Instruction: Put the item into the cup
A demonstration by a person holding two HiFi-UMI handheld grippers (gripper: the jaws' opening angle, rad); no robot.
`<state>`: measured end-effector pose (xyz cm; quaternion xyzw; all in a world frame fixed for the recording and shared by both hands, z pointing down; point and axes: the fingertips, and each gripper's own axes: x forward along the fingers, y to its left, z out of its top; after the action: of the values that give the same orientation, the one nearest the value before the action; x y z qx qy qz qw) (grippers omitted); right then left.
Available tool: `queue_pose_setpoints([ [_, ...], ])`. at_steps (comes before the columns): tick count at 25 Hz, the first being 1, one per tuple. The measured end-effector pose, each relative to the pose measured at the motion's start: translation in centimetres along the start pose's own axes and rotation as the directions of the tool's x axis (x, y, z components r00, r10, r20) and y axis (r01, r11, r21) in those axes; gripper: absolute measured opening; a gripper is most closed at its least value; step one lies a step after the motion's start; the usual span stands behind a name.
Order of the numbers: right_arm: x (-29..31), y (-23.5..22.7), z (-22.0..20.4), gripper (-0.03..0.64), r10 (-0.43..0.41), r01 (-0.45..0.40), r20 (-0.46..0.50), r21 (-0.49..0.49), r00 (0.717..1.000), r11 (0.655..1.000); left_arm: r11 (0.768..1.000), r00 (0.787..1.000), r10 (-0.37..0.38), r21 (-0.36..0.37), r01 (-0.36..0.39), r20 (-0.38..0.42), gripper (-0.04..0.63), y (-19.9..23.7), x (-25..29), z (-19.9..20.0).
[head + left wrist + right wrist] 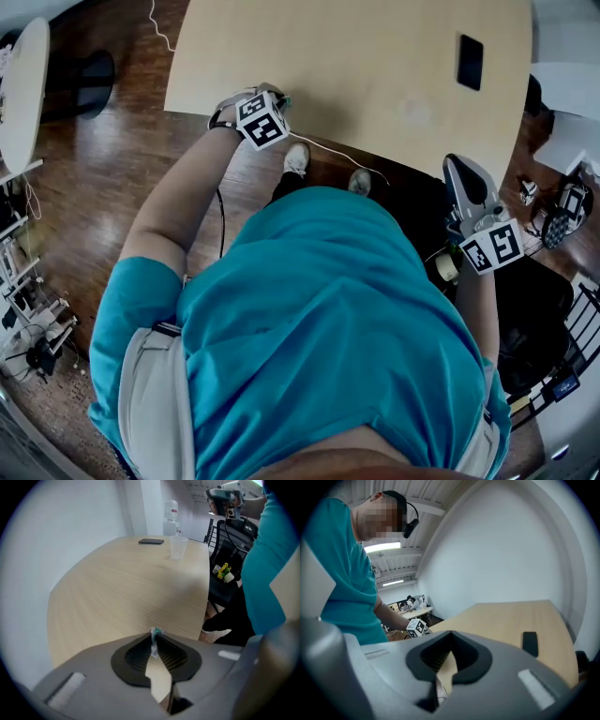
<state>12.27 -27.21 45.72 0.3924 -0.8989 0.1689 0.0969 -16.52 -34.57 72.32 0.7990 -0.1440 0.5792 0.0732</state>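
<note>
At the pale tabletop's [117,588] near edge, I'm pinching the item [153,644] in my left gripper's [155,634] tips. It's looking thin, light and flimsy. The cup [177,548] is standing far across, and my right gripper [450,637] is idling closed and empty.

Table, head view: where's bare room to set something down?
The light wooden table is mostly bare: the whole left and middle, from the left gripper at the near edge across to the clear plastic cup. Only the right end is occupied, by that cup and the flat black phone beyond it.
</note>
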Motion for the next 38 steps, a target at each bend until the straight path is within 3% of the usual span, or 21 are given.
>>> queue_pose_setpoints([
  [7,-0.5,-0.1,-0.4,0.002,-0.010,0.010,0.007,0.007,1.000,1.000,1.000,0.999,-0.004,-0.023,0.005,0.049,0.021,0.1,-1.2,1.6],
  [16,-1.4,-0.9,-0.2,0.002,-0.036,0.036,0.040,0.004,0.999,0.999,0.998,0.976,0.057,-0.002,-0.058,0.209,0.021,1.3,-7.4,9.6],
  [27,-2.7,-3.9,0.6,0.002,-0.067,0.069,0.112,-0.011,0.991,0.998,0.985,0.949,0.000,0.164,-0.054,0.314,0.021,-2.4,-9.4,21.6],
  [38,-6.6,-6.1,-0.7,0.002,-0.124,0.122,0.152,0.026,0.981,0.992,0.944,0.957,-0.089,0.331,-0.008,0.275,0.021,-7.7,-6.7,28.7],
])
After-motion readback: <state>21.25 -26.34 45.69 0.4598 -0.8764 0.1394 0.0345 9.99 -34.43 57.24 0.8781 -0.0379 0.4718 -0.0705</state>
